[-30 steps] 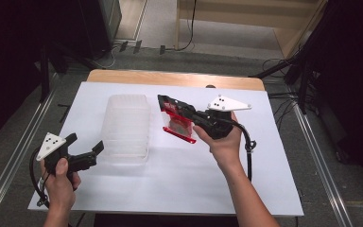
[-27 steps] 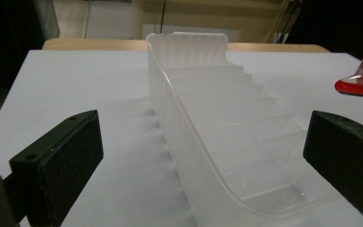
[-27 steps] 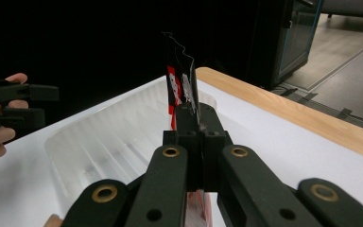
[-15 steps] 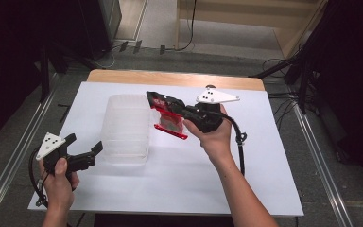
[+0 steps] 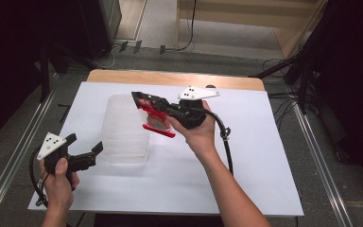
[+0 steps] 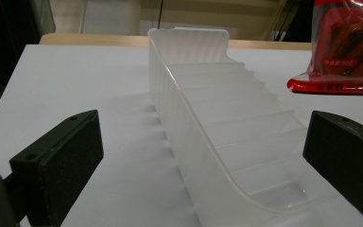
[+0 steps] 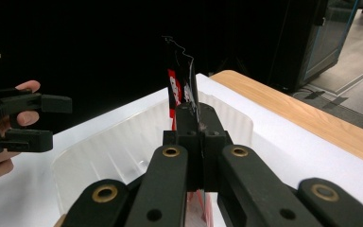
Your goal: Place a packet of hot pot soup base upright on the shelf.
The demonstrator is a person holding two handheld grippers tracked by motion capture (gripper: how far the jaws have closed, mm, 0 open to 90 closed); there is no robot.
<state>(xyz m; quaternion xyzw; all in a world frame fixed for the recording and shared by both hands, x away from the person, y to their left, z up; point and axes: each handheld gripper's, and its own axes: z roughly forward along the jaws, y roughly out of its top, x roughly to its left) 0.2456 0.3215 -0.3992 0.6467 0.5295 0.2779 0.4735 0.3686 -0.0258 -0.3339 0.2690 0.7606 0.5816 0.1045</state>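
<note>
Slippage is the main risk here. The right gripper (image 5: 142, 100), just above the middle of the high view, is clenched on the thin top edge of a red snack packet (image 5: 157, 118), which hangs in the air beside the right rim of the clear plastic tray (image 5: 124, 127). In the right gripper view the jaws meet at frame centre with the packet's crinkled seal (image 7: 179, 90) sticking up between them, so the hold looks to be on film alone; a quick swing could let the packet twist or slide out.

A second hazard, as I judge it, is the tray itself. It is light, ribbed and stands loose on the white table (image 5: 264, 142); if the packet's lower edge catches the rim on the way in, the tray could skid or tip.

The left gripper (image 5: 92, 153), at lower left of the high view, is released, its jaws spread wide and empty, near the tray's near end but not touching it, so nothing steadies the tray.
</note>
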